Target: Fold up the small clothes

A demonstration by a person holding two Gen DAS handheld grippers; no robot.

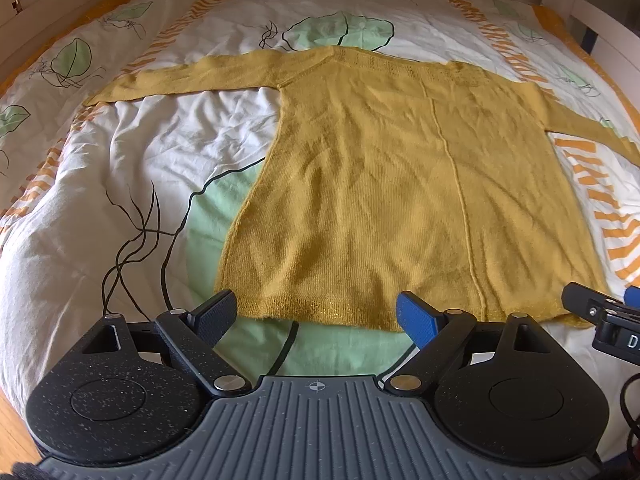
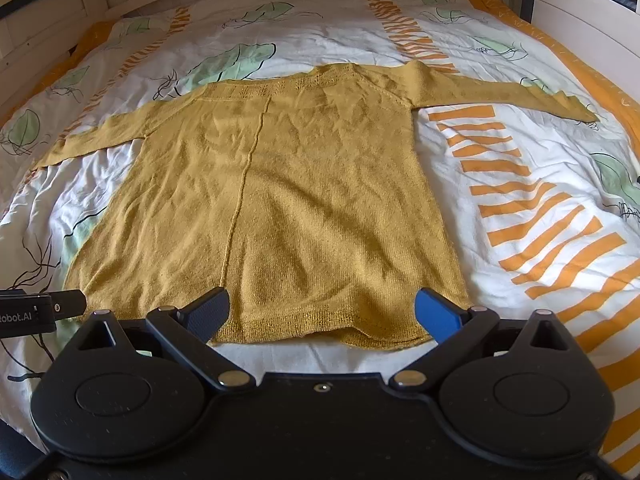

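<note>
One sweater, mustard yellow, lies flat on the bed's quilt, both sleeves spread sideways, its hem nearest the two grippers. Left gripper hangs just short of the hem's left part, tilted down at it, jaws spread wide with nothing between them; bare quilt lies to its left, below the left sleeve. Right gripper is released too, jaws wide over the hem's right part, pads not pressing the knit, also tilted down. White and orange-striped quilt stays open to its right, out to the bed frame. Each gripper's tip shows at the edge of the other's view.
</note>
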